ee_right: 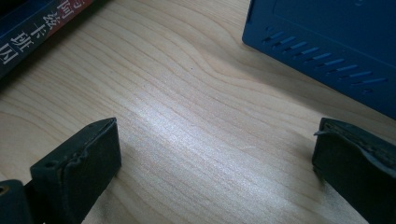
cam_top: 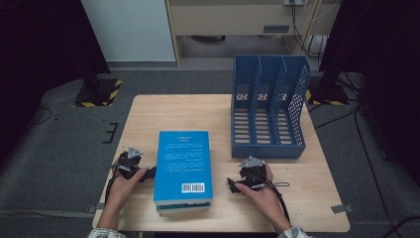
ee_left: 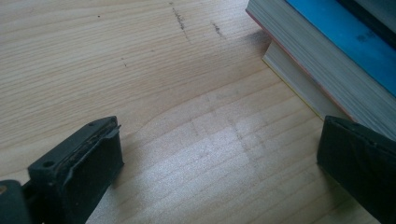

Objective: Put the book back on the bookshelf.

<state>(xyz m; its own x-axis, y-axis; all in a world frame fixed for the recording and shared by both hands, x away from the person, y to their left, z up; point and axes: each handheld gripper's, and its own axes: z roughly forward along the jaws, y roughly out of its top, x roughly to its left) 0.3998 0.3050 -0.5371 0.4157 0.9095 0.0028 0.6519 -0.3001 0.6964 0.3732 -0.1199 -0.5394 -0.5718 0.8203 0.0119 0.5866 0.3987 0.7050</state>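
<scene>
So far nothing of the work looks done. Two books lie stacked flat on the tabletop (cam_top: 148, 106), close to the person's edge: the blue book (cam_top: 183, 163) on top, with its barcode toward the person, and a second book (cam_top: 182, 208) under it, of which just a pale strip of edge peeks out at the near end. Behind and to the right stands the blue file rack (cam_top: 270, 106), upright on the far right part of the tabletop, its three slots bare as far as the high view lets me see. The stack and the rack are apart, with bare wood between them.

The left hand-held gripper (cam_top: 132, 166) rests low just beside the left edge of the stack, and in the left gripper view its jaws stand wide with nothing but wood grain between them; the page edges of the blue book (ee_left: 322, 70) pass just off the right jaw, whether touching it I cannot tell. The right hand-held gripper (cam_top: 246, 178) sits between the stack and the near wall of the file rack (ee_right: 327, 42); its jaws are likewise spread wide over bare wood, holding nothing.

My judgement is that the job is to stand the books in the rack, and that all of it is left: grasping a book, lifting it, turning it upright and sliding it into a slot.
</scene>
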